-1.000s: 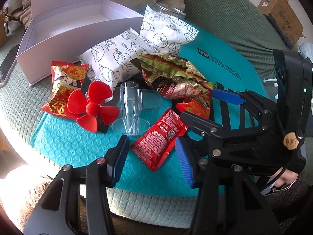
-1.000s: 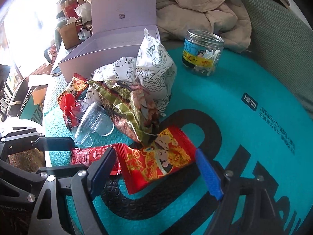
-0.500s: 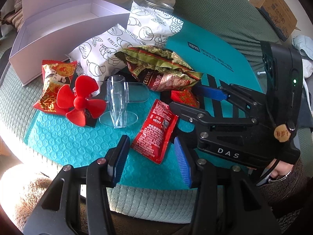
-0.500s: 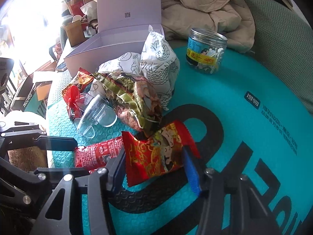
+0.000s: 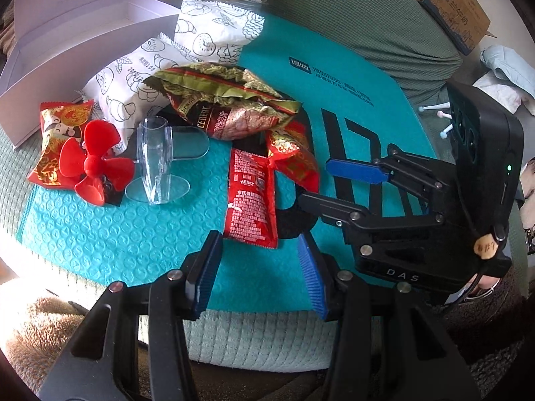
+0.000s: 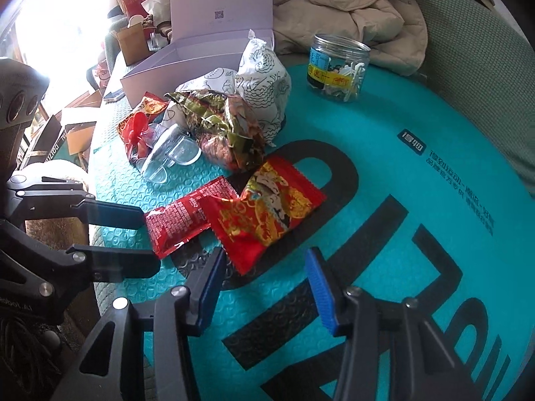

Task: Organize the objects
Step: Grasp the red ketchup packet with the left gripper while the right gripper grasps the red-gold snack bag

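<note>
Snack packets lie on a teal bubble mailer (image 5: 100,234). A red Heinz ketchup packet (image 5: 250,197) lies just ahead of my open, empty left gripper (image 5: 257,267). A red and gold snack packet (image 6: 267,217) lies just ahead of my open, empty right gripper (image 6: 264,280), overlapping the ketchup packet (image 6: 180,220). Behind are a green cereal bag (image 5: 227,103), two white pastry bags (image 5: 133,77), a red fan (image 5: 93,163) and a clear plastic stand (image 5: 157,167). The right gripper also shows in the left wrist view (image 5: 334,183).
An open white box (image 5: 67,43) stands at the back left. A clear jar (image 6: 337,67) stands at the back on the mailer. A beige jacket (image 6: 351,10) lies behind it. A cardboard box (image 5: 451,10) sits far right. The green cushion's edge (image 5: 250,341) runs below my left gripper.
My right gripper closed in around the red and gold packet, then drew back and opened wider. My left gripper shifted right, so the ketchup packet now lies straight ahead of it.
</note>
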`<act>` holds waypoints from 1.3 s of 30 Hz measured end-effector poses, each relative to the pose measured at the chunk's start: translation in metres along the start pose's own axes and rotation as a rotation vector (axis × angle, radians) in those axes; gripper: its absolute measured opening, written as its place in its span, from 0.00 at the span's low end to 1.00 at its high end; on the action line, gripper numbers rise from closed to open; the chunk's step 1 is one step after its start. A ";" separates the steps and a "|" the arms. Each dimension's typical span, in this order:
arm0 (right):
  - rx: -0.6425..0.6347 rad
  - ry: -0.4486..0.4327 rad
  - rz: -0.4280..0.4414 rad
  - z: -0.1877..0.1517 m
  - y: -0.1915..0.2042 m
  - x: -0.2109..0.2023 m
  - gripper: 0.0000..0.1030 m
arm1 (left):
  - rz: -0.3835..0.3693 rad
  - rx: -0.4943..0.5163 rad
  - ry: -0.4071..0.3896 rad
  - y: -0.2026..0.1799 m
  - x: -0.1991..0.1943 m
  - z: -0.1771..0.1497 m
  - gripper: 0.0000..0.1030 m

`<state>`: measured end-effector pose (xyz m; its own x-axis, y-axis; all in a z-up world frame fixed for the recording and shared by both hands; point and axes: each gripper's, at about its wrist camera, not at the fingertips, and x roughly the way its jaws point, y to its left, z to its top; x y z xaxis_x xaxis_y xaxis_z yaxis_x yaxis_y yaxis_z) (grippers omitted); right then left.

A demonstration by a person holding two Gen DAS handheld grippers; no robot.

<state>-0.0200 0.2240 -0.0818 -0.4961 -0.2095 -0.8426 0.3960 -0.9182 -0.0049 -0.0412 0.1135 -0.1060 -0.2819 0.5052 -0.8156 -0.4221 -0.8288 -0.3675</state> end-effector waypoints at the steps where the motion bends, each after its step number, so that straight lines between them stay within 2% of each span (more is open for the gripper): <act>1: 0.016 -0.007 -0.001 0.002 -0.001 -0.002 0.70 | 0.002 -0.010 -0.008 0.000 0.000 0.001 0.43; 3: 0.051 -0.029 0.009 0.006 -0.002 -0.006 0.75 | 0.007 -0.040 -0.022 0.004 -0.001 0.001 0.44; 4: 0.070 -0.041 0.017 0.008 -0.002 -0.007 0.75 | 0.010 -0.051 -0.025 0.003 -0.006 -0.009 0.44; 9: 0.199 -0.038 0.048 0.021 -0.009 0.004 0.76 | 0.022 -0.093 -0.040 0.014 -0.016 -0.013 0.45; 14: 0.278 -0.013 0.010 0.029 -0.014 0.023 0.76 | 0.032 -0.113 -0.047 0.016 -0.013 -0.014 0.46; 15: 0.281 -0.008 0.007 0.029 -0.014 0.024 0.74 | 0.032 -0.116 -0.048 0.016 -0.013 -0.013 0.46; 17: 0.281 -0.010 0.007 0.027 -0.016 0.025 0.62 | 0.035 -0.113 -0.050 0.014 -0.012 -0.012 0.46; 19: 0.263 -0.010 -0.010 0.024 -0.019 0.023 0.45 | 0.035 -0.105 -0.048 0.011 -0.009 -0.009 0.46; 28: 0.230 0.031 -0.011 0.003 -0.028 0.008 0.43 | 0.031 -0.014 -0.019 -0.014 0.009 0.005 0.46; 36: 0.216 0.054 -0.032 -0.008 -0.032 0.000 0.43 | 0.151 0.078 0.002 -0.036 0.028 0.015 0.46; 38: 0.214 0.054 -0.035 -0.008 -0.032 0.000 0.43 | 0.190 0.111 0.007 -0.033 0.027 0.007 0.43; 39: 0.213 0.054 -0.037 -0.008 -0.032 0.000 0.43 | 0.217 0.125 0.005 -0.030 0.024 0.001 0.36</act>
<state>-0.0264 0.2557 -0.0858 -0.4628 -0.1611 -0.8717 0.2029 -0.9765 0.0727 -0.0358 0.1508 -0.1144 -0.3733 0.3175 -0.8717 -0.4553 -0.8814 -0.1261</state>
